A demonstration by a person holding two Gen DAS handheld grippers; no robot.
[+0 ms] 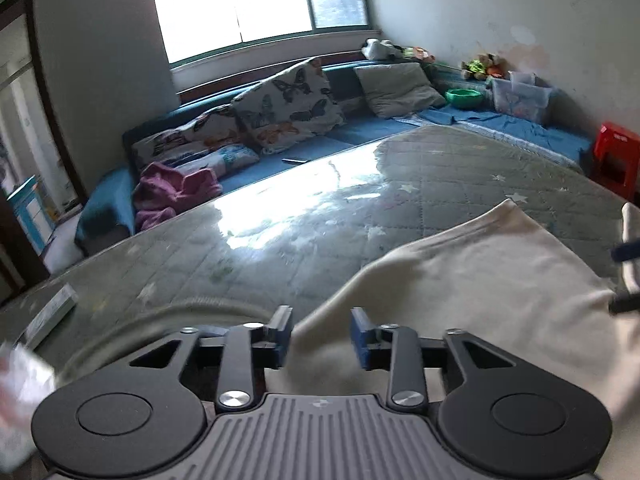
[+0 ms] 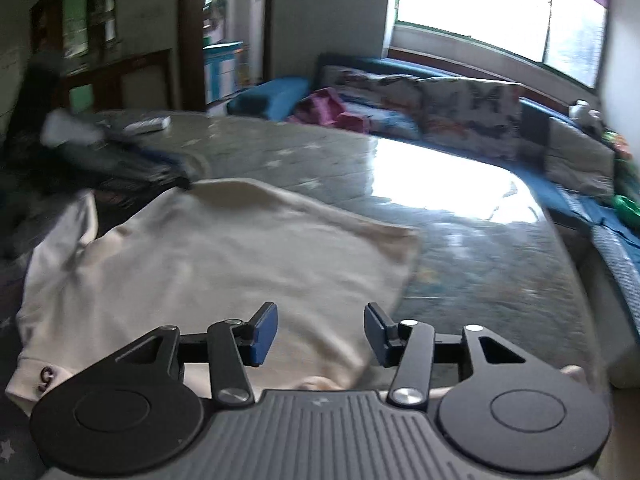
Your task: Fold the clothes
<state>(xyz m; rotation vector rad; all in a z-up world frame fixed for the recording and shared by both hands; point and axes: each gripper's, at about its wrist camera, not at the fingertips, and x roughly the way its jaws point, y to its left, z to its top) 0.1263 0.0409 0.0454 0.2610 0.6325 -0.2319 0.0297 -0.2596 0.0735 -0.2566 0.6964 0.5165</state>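
Note:
A cream garment [image 1: 480,280] lies spread on a glossy table with a star-patterned grey cover [image 1: 280,240]. My left gripper [image 1: 320,338] is open and empty, its blue pads just above the garment's near left edge. In the right wrist view the same garment [image 2: 220,256] lies flat with a sleeve cuff bearing a small dark mark at the lower left. My right gripper [image 2: 322,332] is open and empty over the garment's near edge. The other gripper shows blurred at the far left [image 2: 120,152] and as dark tips at the right edge [image 1: 624,276].
A blue bench with butterfly cushions [image 1: 292,100], a purple cloth [image 1: 172,192], a green bowl [image 1: 464,98] and a clear box [image 1: 520,98] rings the table's far side. A red stool [image 1: 616,156] stands at the right. A flat box [image 1: 52,316] lies on the table's left.

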